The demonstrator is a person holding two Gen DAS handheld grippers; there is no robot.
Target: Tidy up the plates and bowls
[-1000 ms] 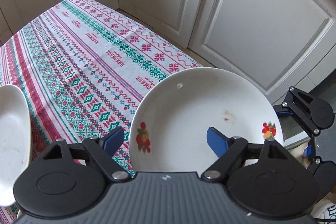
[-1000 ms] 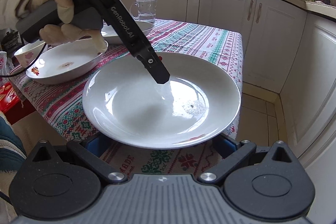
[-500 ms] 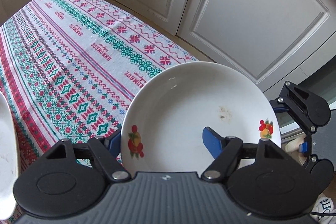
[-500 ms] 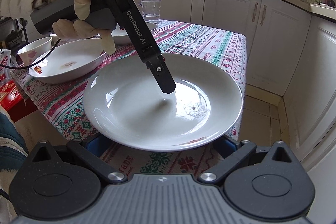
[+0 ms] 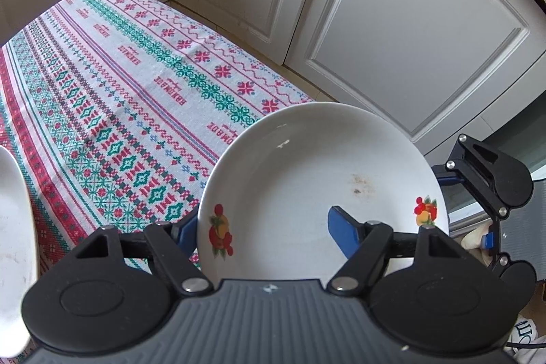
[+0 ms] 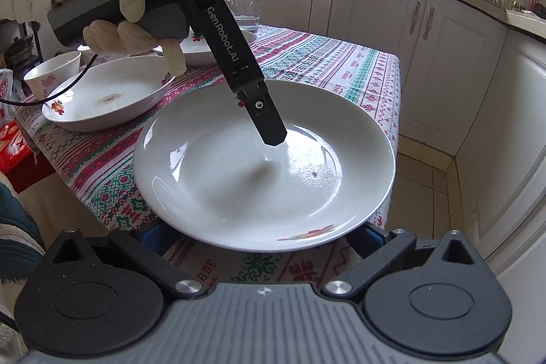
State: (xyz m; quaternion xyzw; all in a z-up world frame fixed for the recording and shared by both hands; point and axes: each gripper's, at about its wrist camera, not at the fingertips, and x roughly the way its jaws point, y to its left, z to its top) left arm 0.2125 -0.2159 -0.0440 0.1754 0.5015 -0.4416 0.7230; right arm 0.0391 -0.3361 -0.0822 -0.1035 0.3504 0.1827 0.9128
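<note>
A white plate [image 5: 307, 186] with fruit prints overhangs the corner of the patterned tablecloth [image 5: 119, 98]. My left gripper [image 5: 264, 227] is closing its jaws on the plate's near rim. One blue pad [image 5: 341, 227] lies inside the plate and the other is tucked behind the rim. From the right wrist, the plate [image 6: 239, 179] is seen with the left gripper's finger [image 6: 266, 118] reaching down into it. My right gripper [image 6: 259, 237] is spread wide, its fingers mostly hidden under the plate's near rim. From the left wrist, the right gripper [image 5: 464, 210] shows beside the plate.
A second fruit-print plate [image 6: 105, 98], a small bowl [image 6: 51, 74], another plate [image 6: 211, 46] and a glass mug [image 6: 245, 9] stand further along the table. A gloved hand [image 6: 112, 5] holds the left gripper. White cabinets [image 5: 409, 40] and tiled floor [image 6: 426, 179] border the table corner.
The left jaws have drawn together on the plate's rim, and the left pad has slipped behind it. The left wrist view has swung slightly. The right gripper and the plate have kept still.
</note>
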